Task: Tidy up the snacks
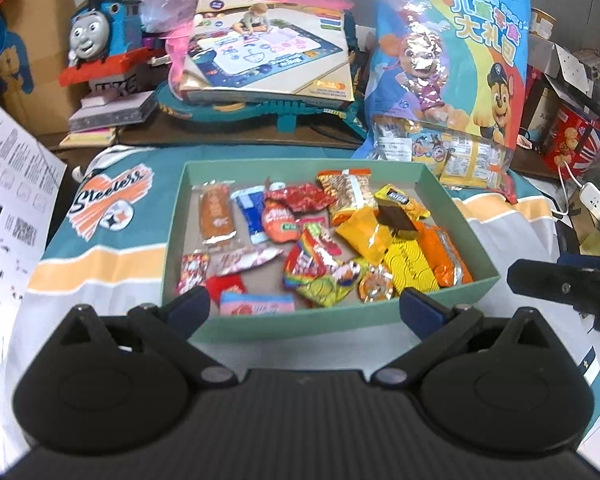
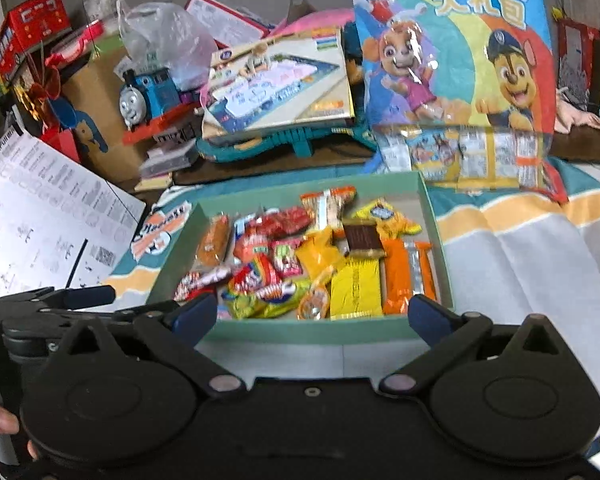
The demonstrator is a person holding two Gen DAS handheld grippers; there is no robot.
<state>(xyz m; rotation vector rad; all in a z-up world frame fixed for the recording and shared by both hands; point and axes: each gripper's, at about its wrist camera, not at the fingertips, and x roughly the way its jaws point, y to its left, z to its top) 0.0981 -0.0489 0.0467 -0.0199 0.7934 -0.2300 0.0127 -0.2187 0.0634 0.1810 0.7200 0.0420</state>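
The snacks were heaped in a shallow green box set on a teal, orange and white cloth, mostly toward the box's right wall. Both the left gripper and the right gripper were held spread wide and empty above the box's near edge.
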